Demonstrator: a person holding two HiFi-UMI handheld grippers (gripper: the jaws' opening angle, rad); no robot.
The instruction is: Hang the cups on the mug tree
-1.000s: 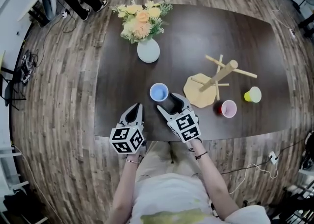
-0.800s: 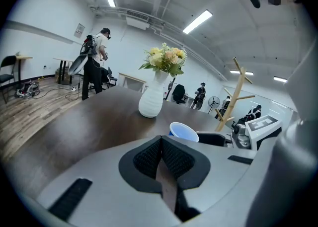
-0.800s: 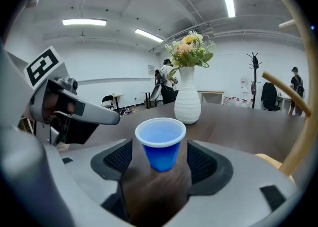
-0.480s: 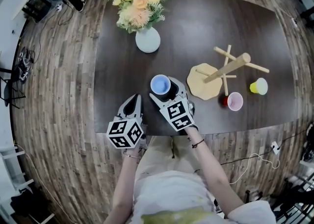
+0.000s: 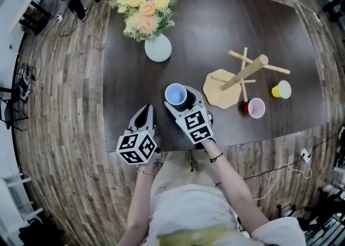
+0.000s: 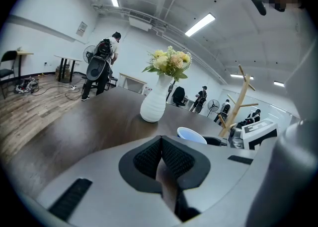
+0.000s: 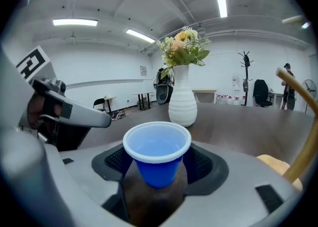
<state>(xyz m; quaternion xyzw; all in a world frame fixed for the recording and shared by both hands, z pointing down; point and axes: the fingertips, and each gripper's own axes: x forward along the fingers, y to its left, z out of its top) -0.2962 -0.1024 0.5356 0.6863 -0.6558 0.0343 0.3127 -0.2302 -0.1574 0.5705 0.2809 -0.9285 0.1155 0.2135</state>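
A blue cup (image 5: 176, 94) stands upright on the dark table (image 5: 135, 94) between the jaws of my right gripper (image 5: 184, 95). In the right gripper view the blue cup (image 7: 157, 149) fills the gap and both pads (image 7: 113, 159) lie against its sides; the jaws of my right gripper (image 7: 157, 164) have just been closing on it. My left gripper (image 5: 145, 113) rests at the table's near edge, shut with nothing in it (image 6: 161, 164). The wooden mug tree (image 5: 238, 80) stands to the right, with a pink cup (image 5: 255, 107) and a yellow cup (image 5: 280, 89) beside it.
A white vase (image 5: 158, 48) of flowers stands on the table behind the blue cup. Wooden floor surrounds the table, with cables at the left and lower right. People and office chairs are far back in the room (image 6: 102, 67).
My right gripper has moved left and forward from beside the blue cup to around it, and its jaws now flank the cup. The left gripper has stayed put.
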